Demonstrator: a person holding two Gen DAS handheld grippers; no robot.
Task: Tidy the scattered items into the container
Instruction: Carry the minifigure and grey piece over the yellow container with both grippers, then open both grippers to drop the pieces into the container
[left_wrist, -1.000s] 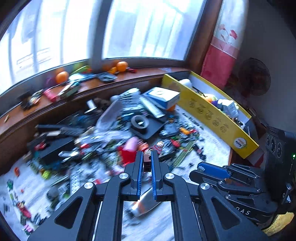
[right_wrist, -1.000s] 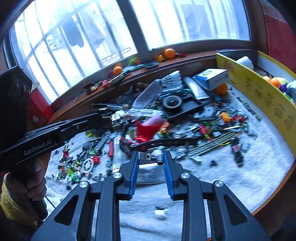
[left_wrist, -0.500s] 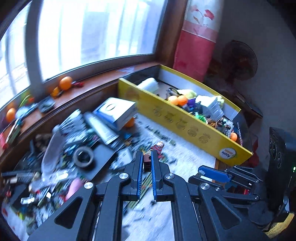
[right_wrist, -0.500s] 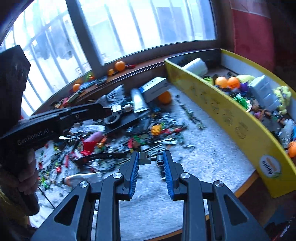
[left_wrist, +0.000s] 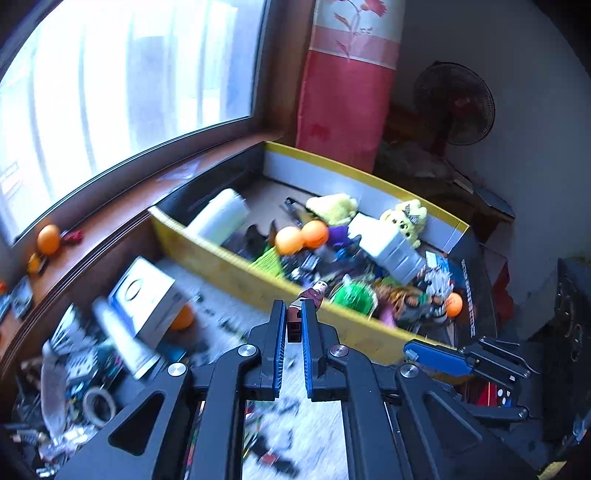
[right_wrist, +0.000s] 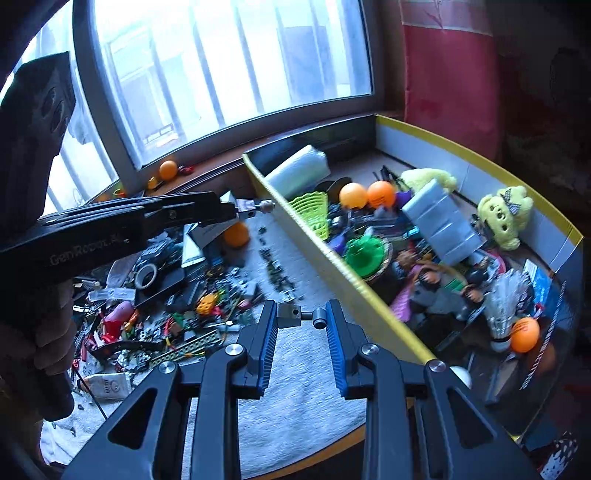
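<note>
Near yellow container (left_wrist: 236, 271) wall: left gripper (left_wrist: 294, 314) jaws pinch minifigure (left_wrist: 308, 297) by legs; light, rigid, slippery. Right gripper (right_wrist: 301, 317) jaws clamp small metal fitting (right_wrist: 295, 315); hard, light.

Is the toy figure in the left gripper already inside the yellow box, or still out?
Still out: the toy figure stays pinched in the left gripper, near the yellow box wall.

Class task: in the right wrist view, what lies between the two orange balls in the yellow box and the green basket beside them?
In the right wrist view, a dark round object lies between the orange balls and the green basket.
</note>
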